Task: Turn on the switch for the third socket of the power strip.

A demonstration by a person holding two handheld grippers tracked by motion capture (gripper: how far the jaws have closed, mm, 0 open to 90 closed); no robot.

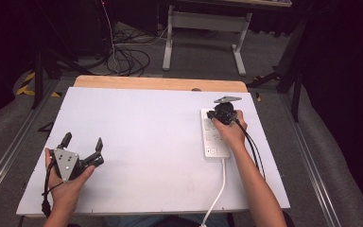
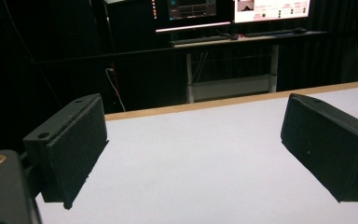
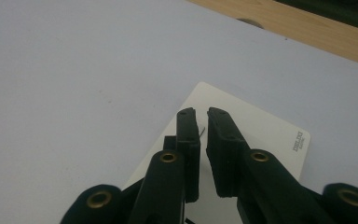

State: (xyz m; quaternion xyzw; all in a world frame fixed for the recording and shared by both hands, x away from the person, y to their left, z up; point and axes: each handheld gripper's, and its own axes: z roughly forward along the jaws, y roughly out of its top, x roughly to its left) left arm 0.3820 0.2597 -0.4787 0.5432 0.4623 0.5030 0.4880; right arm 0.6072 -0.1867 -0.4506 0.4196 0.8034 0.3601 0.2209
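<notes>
A white power strip [image 1: 214, 142] lies on the right side of the white tabletop [image 1: 146, 127], its white cable [image 1: 220, 184] running off the near edge. My right gripper [image 1: 223, 113] hovers over the far end of the strip. In the right gripper view its jaws [image 3: 201, 113] stand almost together above the strip [image 3: 270, 135], with a thin gap and nothing gripped between them. A small dark piece shows beside the left-hand jaw; I cannot tell what it is. My left gripper [image 1: 82, 140] rests at the near left, wide open [image 2: 193, 154] over bare tabletop.
The wooden far edge [image 1: 160, 83] of the table borders the white top. Beyond it are a desk frame [image 1: 203, 33] and loose cables [image 1: 123, 56] on the floor. Monitors [image 2: 233, 9] stand on a far desk.
</notes>
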